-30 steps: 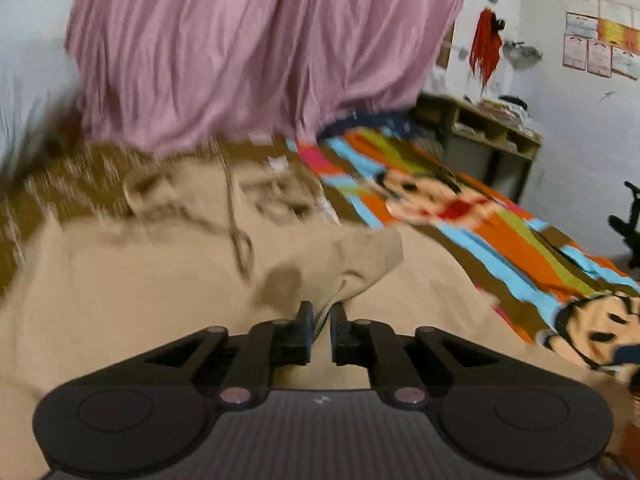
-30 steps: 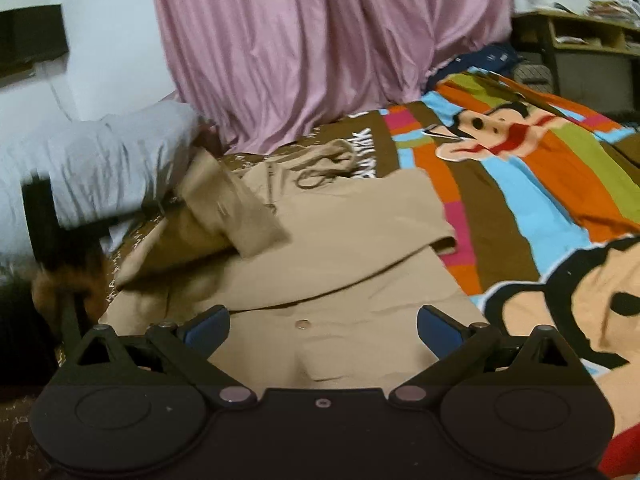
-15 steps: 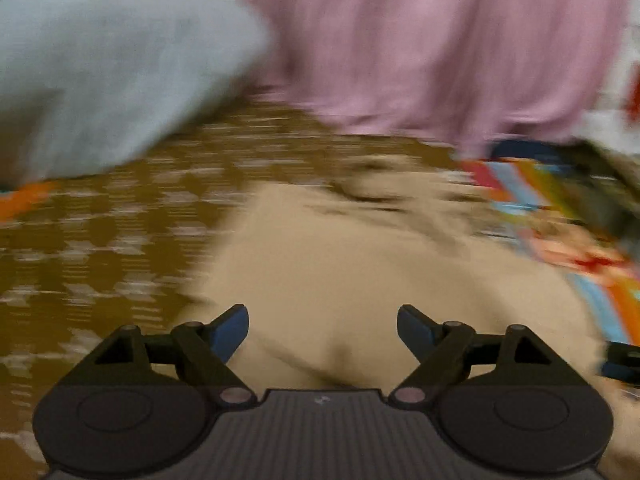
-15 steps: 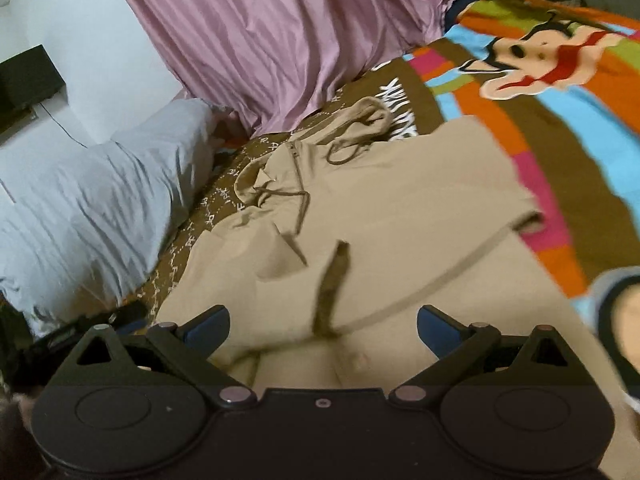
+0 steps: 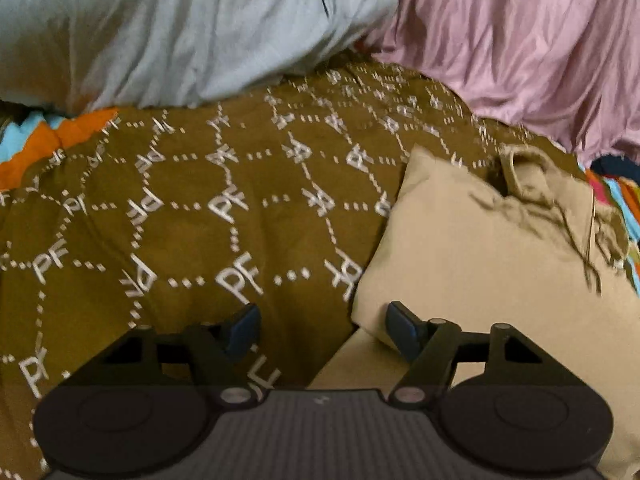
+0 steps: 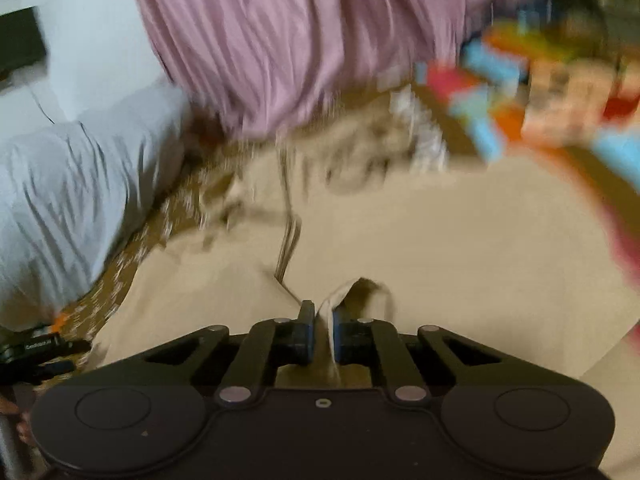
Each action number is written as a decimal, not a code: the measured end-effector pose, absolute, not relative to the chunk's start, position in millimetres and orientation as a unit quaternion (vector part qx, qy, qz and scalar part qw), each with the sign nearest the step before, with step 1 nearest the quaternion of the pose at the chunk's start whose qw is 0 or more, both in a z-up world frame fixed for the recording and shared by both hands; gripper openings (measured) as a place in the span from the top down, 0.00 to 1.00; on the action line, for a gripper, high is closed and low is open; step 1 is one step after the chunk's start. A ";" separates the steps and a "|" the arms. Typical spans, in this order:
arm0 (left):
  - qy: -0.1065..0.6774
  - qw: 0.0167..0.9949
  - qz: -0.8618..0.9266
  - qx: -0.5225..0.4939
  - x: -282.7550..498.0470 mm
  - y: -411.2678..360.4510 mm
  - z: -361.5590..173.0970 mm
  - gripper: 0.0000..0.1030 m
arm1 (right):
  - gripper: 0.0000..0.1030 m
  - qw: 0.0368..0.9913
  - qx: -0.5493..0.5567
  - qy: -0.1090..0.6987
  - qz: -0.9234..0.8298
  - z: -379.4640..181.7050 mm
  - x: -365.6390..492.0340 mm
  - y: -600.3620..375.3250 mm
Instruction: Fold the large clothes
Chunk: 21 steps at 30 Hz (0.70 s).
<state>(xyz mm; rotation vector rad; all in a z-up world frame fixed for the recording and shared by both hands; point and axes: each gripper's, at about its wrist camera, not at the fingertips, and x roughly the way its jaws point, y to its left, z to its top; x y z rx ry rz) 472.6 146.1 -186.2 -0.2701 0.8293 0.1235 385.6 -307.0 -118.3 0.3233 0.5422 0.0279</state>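
A large tan hooded garment (image 5: pixel 480 260) lies spread on the bed, its drawstrings and hood at the far end. My left gripper (image 5: pixel 322 320) hangs over the garment's left edge with its jaws wide and closing. Between them are only brown bedspread (image 5: pixel 200 220) and the cloth's edge, which the pads do not press. In the blurred right wrist view the garment (image 6: pixel 460 232) fills the middle. My right gripper (image 6: pixel 323 316) is closing on a raised fold of the tan cloth, pinched between its pads.
A grey pillow (image 5: pixel 180 28) lies at the bed's head on the left, also seen as the pillow (image 6: pixel 60 184). A pink curtain (image 5: pixel 520 40) hangs behind. A colourful cartoon blanket (image 6: pixel 540 80) covers the bed to the right. A black device (image 6: pixel 36 352) sits at the left edge.
My left gripper let go of the tan cloth, opened and swung left to the garment's edge by the pillow. My right gripper moved forward over the garment and closed on a fold.
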 end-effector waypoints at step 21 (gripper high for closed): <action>0.424 0.896 0.079 -0.110 472.7 126.8 -174.2 0.25 | 0.51 0.936 -0.086 0.340 -0.036 -170.5 384.6 -288.8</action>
